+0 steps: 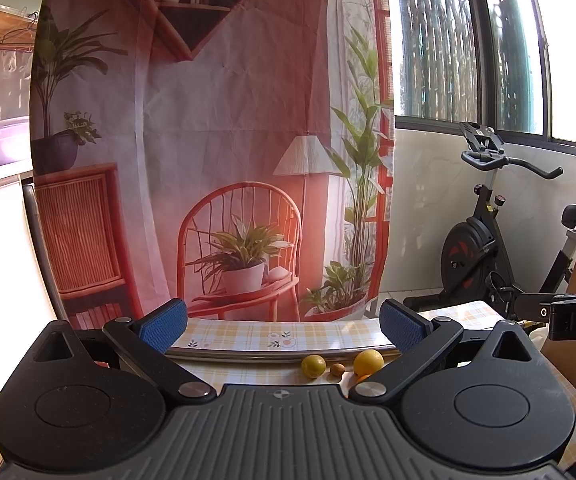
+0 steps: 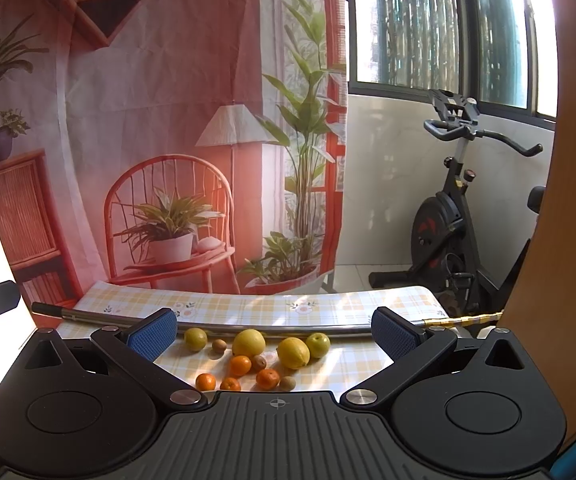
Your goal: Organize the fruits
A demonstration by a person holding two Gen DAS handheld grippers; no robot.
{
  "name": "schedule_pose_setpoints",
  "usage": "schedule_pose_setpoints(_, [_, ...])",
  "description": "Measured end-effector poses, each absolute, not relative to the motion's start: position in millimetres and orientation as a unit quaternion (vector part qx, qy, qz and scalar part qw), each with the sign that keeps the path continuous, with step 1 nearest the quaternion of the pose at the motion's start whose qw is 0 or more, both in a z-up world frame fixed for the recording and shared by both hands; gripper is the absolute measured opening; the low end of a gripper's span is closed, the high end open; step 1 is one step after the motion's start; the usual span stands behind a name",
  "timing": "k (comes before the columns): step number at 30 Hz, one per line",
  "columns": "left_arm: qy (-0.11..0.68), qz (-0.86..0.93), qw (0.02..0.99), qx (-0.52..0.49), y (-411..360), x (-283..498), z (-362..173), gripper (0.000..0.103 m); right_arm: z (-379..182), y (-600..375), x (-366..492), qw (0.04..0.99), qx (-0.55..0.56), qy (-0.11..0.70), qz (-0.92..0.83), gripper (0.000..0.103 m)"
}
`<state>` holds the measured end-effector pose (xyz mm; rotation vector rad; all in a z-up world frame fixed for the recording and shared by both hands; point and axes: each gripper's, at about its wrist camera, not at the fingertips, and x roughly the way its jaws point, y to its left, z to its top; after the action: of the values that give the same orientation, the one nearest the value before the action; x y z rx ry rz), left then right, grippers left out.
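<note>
On the tabletop, covered in a yellow checked cloth, loose fruit lies just ahead of the right gripper, between its jaws: two lemons, two greenish round fruits, four small oranges and a few small brown fruits. Just beyond them a metal rod crosses the cloth. The right jaws stand wide apart and hold nothing. The left gripper is likewise spread fully and empty; ahead of it, toward its right jaw, sit a greenish fruit, a brown one and a lemon.
</note>
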<state>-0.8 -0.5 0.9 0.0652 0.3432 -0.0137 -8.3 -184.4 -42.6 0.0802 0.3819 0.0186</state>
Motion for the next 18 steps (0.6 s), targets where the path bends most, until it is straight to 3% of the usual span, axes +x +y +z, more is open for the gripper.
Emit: schedule_pose_setpoints(18, [0.165,-0.007,0.986,0.035,-1.2,-4.5,1.8,0.103,-38.7,-183.3,-10.2,0.981,0.041,0.189,0.009,0.103])
